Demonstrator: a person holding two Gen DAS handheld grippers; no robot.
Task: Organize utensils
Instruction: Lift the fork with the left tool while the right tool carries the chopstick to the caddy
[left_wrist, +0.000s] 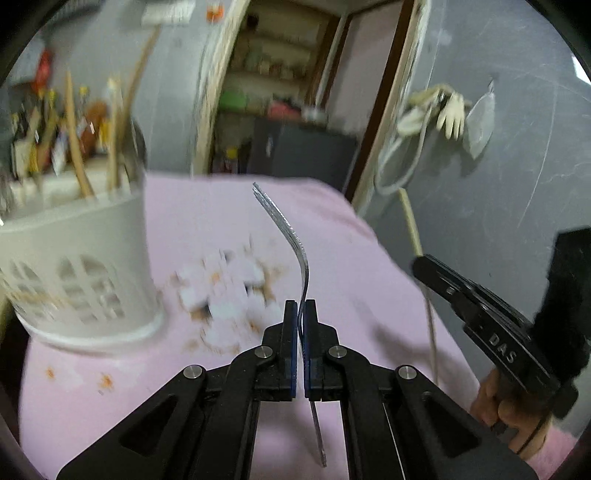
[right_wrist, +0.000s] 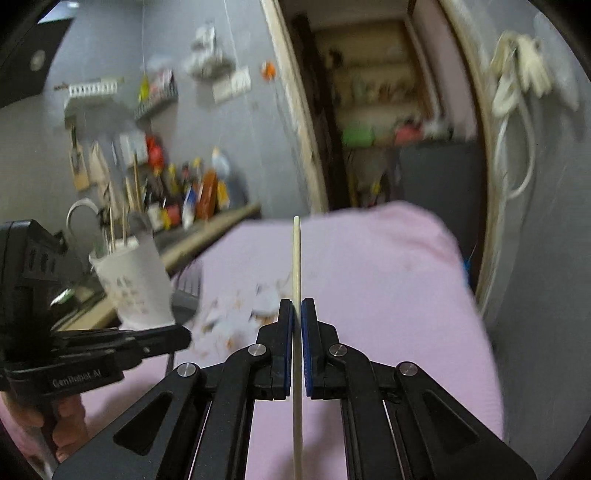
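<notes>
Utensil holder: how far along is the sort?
Done: the white utensil holder already has several sticks standing in it. In hand: the left hand-held gripper is shut on a fork; the right hand-held gripper is shut on a pale chopstick. Left: drop both in the holder.

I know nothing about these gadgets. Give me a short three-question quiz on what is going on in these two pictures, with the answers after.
1. True or false: the left gripper is shut on a metal fork.
2. What does the right gripper hold?
A. a spoon
B. a pale chopstick
C. a knife
3. Fill in: the white utensil holder stands on a ____ cloth.

Key
1. True. The fork is clamped by its handle and its tines point away from the camera.
2. B. The pale chopstick runs straight between the shut pads.
3. Pink. The pink cloth has a printed pattern and covers the table.
</notes>
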